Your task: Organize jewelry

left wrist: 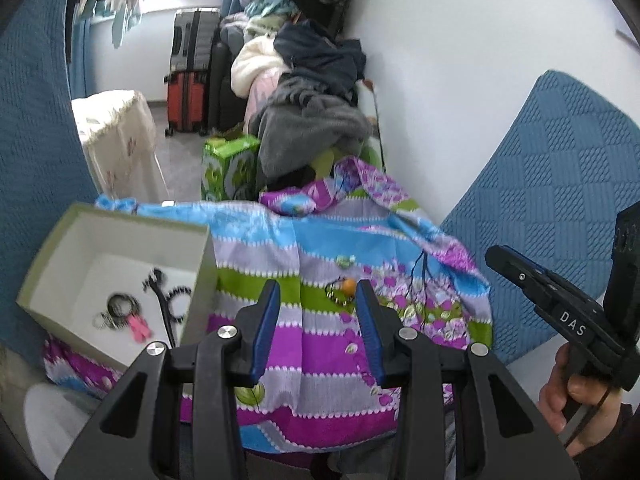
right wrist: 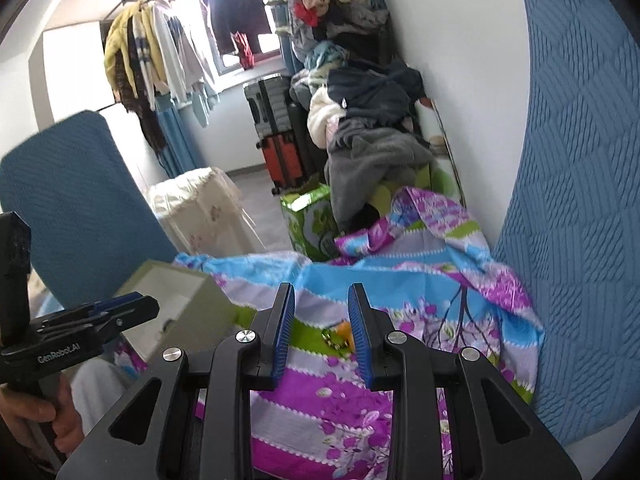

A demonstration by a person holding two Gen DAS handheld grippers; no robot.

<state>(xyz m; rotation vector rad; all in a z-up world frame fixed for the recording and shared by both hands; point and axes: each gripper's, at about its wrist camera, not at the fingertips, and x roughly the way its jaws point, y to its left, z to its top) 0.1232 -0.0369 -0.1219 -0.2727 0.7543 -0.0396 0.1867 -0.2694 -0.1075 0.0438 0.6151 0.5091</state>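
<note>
A small jewelry piece with an orange bead and gold chain (left wrist: 343, 289) lies on the striped floral cloth (left wrist: 320, 344). My left gripper (left wrist: 318, 294) is open, hovering just short of it, empty. In the right wrist view the same piece (right wrist: 339, 334) lies between my open right gripper's (right wrist: 321, 298) fingers, slightly beyond the tips. An open grey-green box (left wrist: 52, 264) at the left holds several dark rings, a black hair piece and a pink item (left wrist: 139, 326). The right gripper also shows in the left wrist view (left wrist: 508, 258), the left one in the right wrist view (right wrist: 140, 304).
Blue chair backs (left wrist: 560, 184) flank the cloth on both sides. A small green-white item (left wrist: 345, 261) lies on the cloth farther back. Beyond are a green carton (left wrist: 228, 168), a clothes pile (left wrist: 312, 92), suitcases (left wrist: 188, 84) and a covered white stand (left wrist: 120, 136).
</note>
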